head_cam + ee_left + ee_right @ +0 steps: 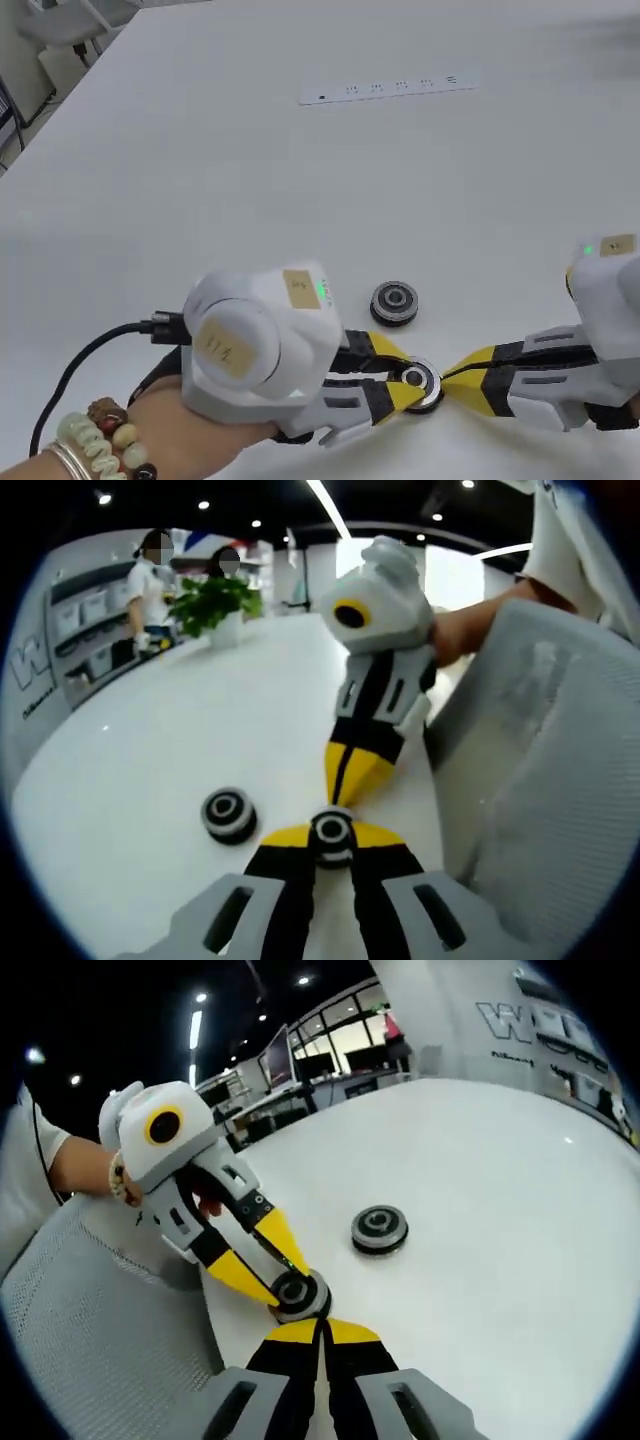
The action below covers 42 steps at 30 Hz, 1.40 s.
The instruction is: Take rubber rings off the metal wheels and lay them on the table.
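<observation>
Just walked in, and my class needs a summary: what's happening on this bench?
A person works two hand-held grippers on a small metal wheel with a black rubber ring. The left gripper clamps the wheel; the right gripper, jaws together, touches its rim. A second ringed wheel lies apart on the white table.

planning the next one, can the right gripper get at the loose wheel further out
Probably yes. The loose wheel lies alone on the table just beyond the clamped wheel, nothing between it and the right gripper, though its jaws are shut at the clamped wheel and must leave first.
</observation>
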Each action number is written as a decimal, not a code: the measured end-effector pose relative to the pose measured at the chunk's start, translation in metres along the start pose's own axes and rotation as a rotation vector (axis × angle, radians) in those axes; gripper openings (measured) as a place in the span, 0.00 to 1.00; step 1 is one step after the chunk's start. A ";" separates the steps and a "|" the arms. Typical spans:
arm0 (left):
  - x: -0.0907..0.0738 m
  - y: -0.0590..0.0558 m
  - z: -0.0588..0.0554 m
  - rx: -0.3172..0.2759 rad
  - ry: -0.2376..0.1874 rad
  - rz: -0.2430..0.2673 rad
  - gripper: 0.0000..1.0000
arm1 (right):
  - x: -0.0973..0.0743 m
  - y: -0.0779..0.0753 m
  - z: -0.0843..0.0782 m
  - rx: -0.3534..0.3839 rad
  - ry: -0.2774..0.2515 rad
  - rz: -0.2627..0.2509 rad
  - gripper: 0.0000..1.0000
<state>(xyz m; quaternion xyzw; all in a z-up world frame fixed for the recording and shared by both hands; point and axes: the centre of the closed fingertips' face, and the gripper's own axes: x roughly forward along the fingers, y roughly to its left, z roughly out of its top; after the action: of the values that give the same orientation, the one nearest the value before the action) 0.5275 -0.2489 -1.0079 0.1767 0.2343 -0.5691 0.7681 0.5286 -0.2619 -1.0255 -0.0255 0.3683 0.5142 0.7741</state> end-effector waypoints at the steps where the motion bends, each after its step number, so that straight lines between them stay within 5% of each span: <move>1: 0.000 0.000 0.000 0.001 -0.002 0.000 0.14 | 0.000 0.001 -0.001 0.031 -0.005 0.004 0.00; 5: 0.000 0.000 0.000 -0.008 -0.015 -0.001 0.14 | -0.001 0.002 0.001 0.162 -0.024 0.022 0.00; 16: -0.001 0.001 0.000 -0.009 -0.040 -0.009 0.14 | -0.006 0.009 0.013 0.360 -0.104 0.097 0.00; 42: -0.001 0.000 0.000 -0.008 -0.038 -0.002 0.14 | -0.003 0.020 0.019 0.363 -0.109 0.142 0.00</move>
<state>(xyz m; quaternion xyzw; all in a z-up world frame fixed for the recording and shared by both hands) 0.5272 -0.2481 -1.0076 0.1623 0.2221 -0.5723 0.7725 0.5222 -0.2475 -1.0029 0.1684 0.4133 0.4933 0.7467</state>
